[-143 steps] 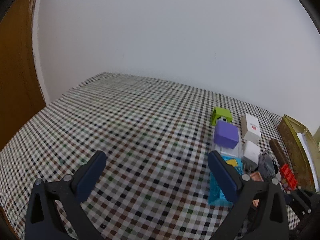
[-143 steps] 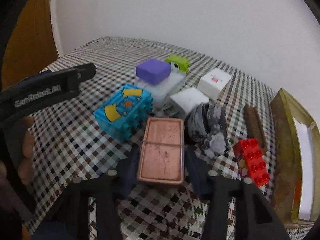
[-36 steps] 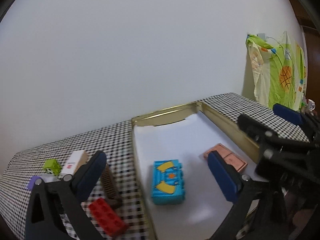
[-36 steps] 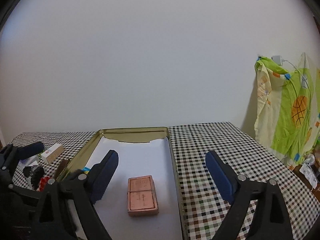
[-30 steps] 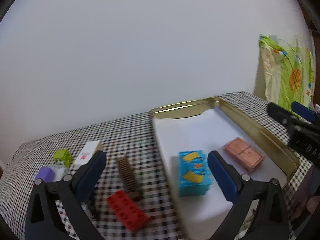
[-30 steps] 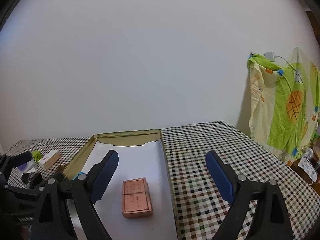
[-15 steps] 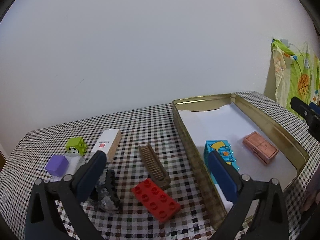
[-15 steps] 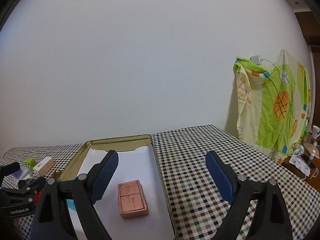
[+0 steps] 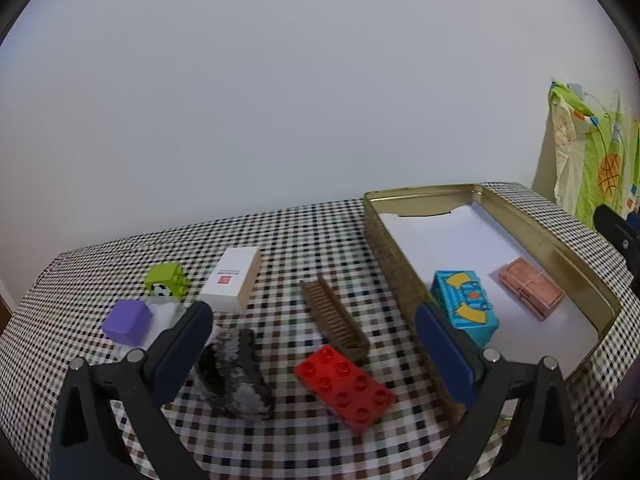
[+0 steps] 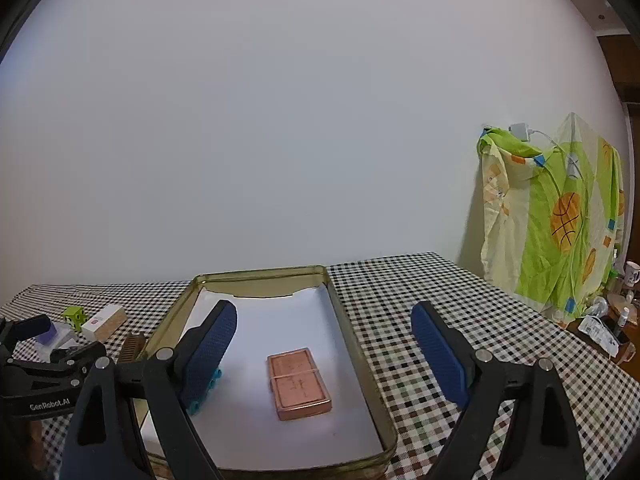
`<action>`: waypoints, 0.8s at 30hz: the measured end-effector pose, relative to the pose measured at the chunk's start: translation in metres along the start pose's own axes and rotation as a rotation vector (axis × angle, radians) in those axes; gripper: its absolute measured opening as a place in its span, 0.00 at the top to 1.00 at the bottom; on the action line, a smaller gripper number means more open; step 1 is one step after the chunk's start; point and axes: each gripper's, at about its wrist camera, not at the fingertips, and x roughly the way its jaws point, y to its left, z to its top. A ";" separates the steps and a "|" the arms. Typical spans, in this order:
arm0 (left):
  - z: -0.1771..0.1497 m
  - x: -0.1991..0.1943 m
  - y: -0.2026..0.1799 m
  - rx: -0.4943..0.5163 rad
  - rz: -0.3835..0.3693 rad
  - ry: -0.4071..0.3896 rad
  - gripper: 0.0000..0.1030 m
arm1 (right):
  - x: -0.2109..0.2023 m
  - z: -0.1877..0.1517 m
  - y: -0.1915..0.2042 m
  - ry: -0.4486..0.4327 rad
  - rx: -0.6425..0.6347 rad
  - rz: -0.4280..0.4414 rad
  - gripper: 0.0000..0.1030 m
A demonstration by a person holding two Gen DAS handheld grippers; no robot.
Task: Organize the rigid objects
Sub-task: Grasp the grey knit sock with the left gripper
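A gold tin tray [image 9: 548,236] lined with white paper holds a blue toy block [image 9: 464,312] and a copper-pink box [image 9: 531,293]. In the right wrist view the tray [image 10: 352,344] shows the copper-pink box [image 10: 299,385] and a sliver of the blue block [image 10: 204,398]. My left gripper [image 9: 312,344] is open and empty above a red brick [image 9: 345,387], a brown comb [image 9: 334,322] and a grey-black lump [image 9: 234,374]. My right gripper [image 10: 322,352] is open and empty over the tray.
On the checked cloth [image 9: 296,240] left of the tray lie a white box [image 9: 232,278], a green block [image 9: 166,283] and a purple cube [image 9: 128,322] on a clear case. A green patterned cloth [image 10: 556,216] hangs at the right.
The left gripper has swung left from the tray toward the loose objects; the blue block and copper box now lie in the tray. The right gripper has drawn back slightly.
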 end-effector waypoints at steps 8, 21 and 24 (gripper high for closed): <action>-0.003 0.003 0.015 -0.025 0.000 0.017 0.01 | -0.009 -0.004 0.010 -0.005 0.014 0.024 0.12; -0.005 0.005 0.030 -0.034 0.001 0.034 0.01 | -0.019 -0.008 0.041 0.004 0.020 0.095 0.12; -0.006 0.008 0.039 -0.051 -0.002 0.048 0.01 | -0.020 -0.008 0.048 0.008 0.017 0.115 0.12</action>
